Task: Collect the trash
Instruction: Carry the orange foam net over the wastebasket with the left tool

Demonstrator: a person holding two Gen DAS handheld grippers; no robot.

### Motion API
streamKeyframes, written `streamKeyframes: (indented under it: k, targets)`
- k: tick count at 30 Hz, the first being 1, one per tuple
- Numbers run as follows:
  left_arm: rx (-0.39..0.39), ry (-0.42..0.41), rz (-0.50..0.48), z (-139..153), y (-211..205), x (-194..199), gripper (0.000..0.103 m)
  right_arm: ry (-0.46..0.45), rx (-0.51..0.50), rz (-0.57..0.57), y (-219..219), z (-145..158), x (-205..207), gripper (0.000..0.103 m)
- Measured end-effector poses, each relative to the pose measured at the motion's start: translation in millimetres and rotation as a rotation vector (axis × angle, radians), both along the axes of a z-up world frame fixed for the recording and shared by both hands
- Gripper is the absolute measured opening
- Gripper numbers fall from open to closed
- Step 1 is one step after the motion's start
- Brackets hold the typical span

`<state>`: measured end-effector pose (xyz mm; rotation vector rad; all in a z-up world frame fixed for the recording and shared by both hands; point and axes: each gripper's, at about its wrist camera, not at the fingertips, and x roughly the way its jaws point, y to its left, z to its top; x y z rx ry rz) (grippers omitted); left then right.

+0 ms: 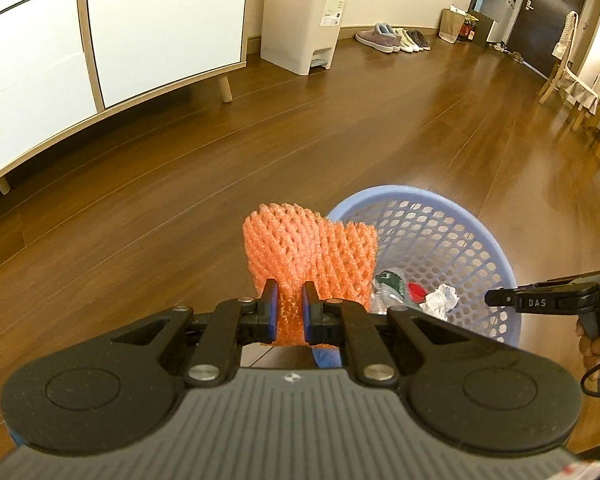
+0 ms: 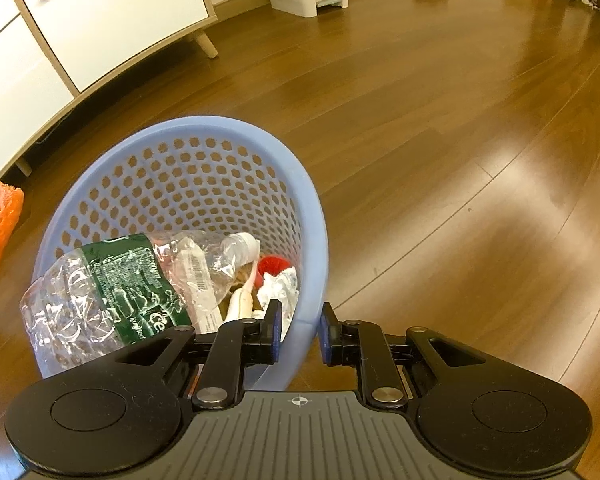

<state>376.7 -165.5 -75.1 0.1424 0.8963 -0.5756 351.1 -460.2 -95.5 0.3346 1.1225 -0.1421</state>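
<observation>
Foam, plastic and glossy wood.

The foam fruit net (image 1: 308,256) is soft orange mesh with a rough, pebbly surface, pinched between the blue pads of the left claw (image 1: 290,300), whose matt black plastic arms carry bright metal pivot pins. The laundry-style basket (image 2: 220,132) is smooth pale-blue plastic pierced with hexagonal holes. Inside it, a crushed bottle (image 2: 112,280) is clear, crinkled, shiny plastic with a glossy green label; beside it lies crumpled white paper (image 2: 278,292). The floor (image 2: 460,140) is dark wood plank, polished and reflective. The pedal bin (image 1: 304,16) is matt cream plastic.
</observation>
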Motion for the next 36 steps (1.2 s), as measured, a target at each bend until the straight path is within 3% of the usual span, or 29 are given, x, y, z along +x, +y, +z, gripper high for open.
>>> streamKeyframes:
  k: [23, 36]
  targets:
    - [-0.008, -0.008, -0.087, 7, -33, -7, 0.009, 0.004, 0.000, -0.007, -1, -1, 0, 0.016]
    - [0.009, 0.022, -0.124, -7, -55, 3, 0.009, 0.005, -0.021, 0.020, 2, -1, 1, 0.016]
